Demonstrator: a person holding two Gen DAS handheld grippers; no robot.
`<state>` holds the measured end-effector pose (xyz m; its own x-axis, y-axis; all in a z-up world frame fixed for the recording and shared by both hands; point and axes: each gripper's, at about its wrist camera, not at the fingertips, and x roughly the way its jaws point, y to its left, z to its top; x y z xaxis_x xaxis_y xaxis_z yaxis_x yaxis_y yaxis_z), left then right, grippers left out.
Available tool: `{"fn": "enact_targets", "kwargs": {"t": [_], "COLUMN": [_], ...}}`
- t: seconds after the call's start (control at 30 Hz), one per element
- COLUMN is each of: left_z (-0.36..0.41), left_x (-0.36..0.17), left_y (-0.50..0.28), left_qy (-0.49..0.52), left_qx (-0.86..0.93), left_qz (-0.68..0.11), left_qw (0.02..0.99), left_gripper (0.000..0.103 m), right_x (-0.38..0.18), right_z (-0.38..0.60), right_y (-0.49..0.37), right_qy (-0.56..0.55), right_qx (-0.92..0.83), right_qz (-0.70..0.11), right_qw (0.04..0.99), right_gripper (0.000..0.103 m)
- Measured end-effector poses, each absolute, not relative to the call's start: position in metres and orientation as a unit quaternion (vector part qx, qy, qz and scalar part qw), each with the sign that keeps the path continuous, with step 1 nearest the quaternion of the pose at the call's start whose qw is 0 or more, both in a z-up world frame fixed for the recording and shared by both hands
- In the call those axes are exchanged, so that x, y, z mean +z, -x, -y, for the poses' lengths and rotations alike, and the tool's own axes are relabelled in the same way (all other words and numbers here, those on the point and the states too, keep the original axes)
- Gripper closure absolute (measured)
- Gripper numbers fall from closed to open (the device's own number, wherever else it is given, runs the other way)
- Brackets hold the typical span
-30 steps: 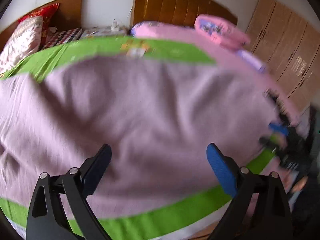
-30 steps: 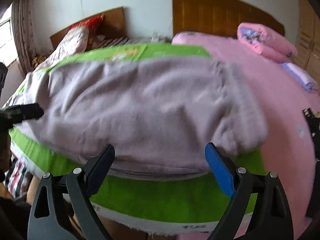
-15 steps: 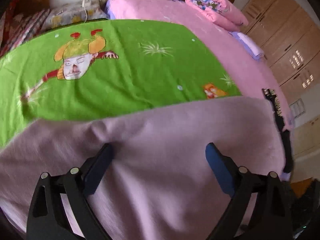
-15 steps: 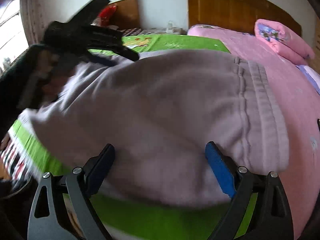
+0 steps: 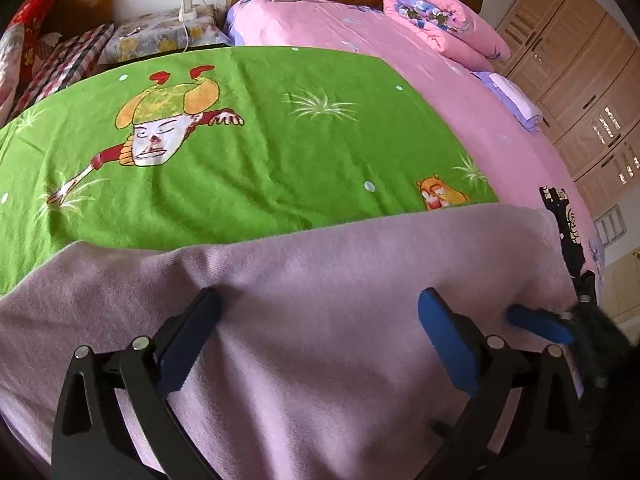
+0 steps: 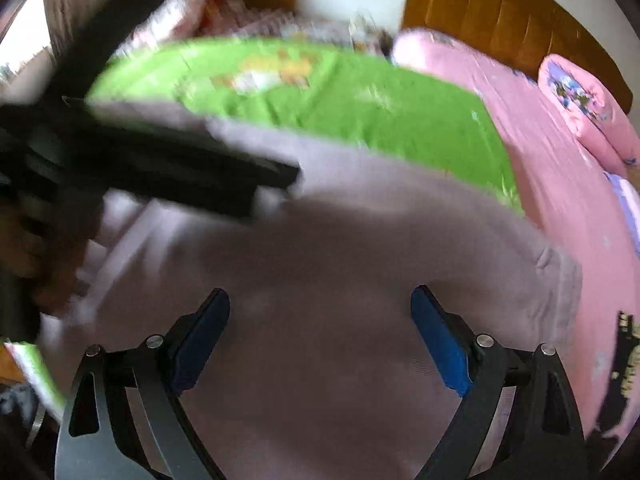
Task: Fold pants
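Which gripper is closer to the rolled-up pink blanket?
Right. The right gripper hovers over the pants on the side toward the blanket; the left gripper, jaws opening, sits farther away.

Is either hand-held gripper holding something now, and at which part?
Nothing is held. The left hand-held gripper, jaws opening, and the right hand-held gripper, jaws wide, both stand over the pale lilac fleece pants without pinching them.

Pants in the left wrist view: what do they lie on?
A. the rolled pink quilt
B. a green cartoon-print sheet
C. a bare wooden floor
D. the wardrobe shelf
B: the lilac pants are spread across the near part of the green cartoon-print sheet, whose printed figure shows just beyond their far edge.
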<state>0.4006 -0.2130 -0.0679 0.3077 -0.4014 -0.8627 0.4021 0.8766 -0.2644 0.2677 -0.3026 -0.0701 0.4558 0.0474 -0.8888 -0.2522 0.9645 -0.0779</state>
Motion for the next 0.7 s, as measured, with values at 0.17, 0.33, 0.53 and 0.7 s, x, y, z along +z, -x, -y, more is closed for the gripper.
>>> {"fn": "enact_targets", "kwargs": {"t": [0.17,0.33,0.53,0.7], "left_z": [0.216,0.221,0.190,0.090], "left_x": [-0.069,-0.071,-0.053,0.020], "left_y": [-0.400,-0.396,-0.396,-0.360], "left_qy": [-0.012,-0.021,0.040,0.096], "left_qx": [-0.247,-0.230,-0.253,-0.223], "left_qz": [-0.525,-0.511,-0.506,-0.409], "left_qw": [0.814,0.828,0.824,0.880], "left_gripper": [0.002,0.002,0.002,0.002], "right_x": [-0.063,-0.056,-0.066,-0.009], "right_z": [0.310,0.306,0.331,0.328], "right_y": [-0.244,-0.229,-0.212,-0.170], "right_qy": [0.112,0.075,0.041,0.016], "right_qx": [0.085,0.110,0.111,0.080], "right_qz": [-0.516,-0.511,-0.517,-0.419], "right_qw": [0.845,0.849,0.848,0.904], "right_gripper": [0.014,0.013,0.011,0.011]}}
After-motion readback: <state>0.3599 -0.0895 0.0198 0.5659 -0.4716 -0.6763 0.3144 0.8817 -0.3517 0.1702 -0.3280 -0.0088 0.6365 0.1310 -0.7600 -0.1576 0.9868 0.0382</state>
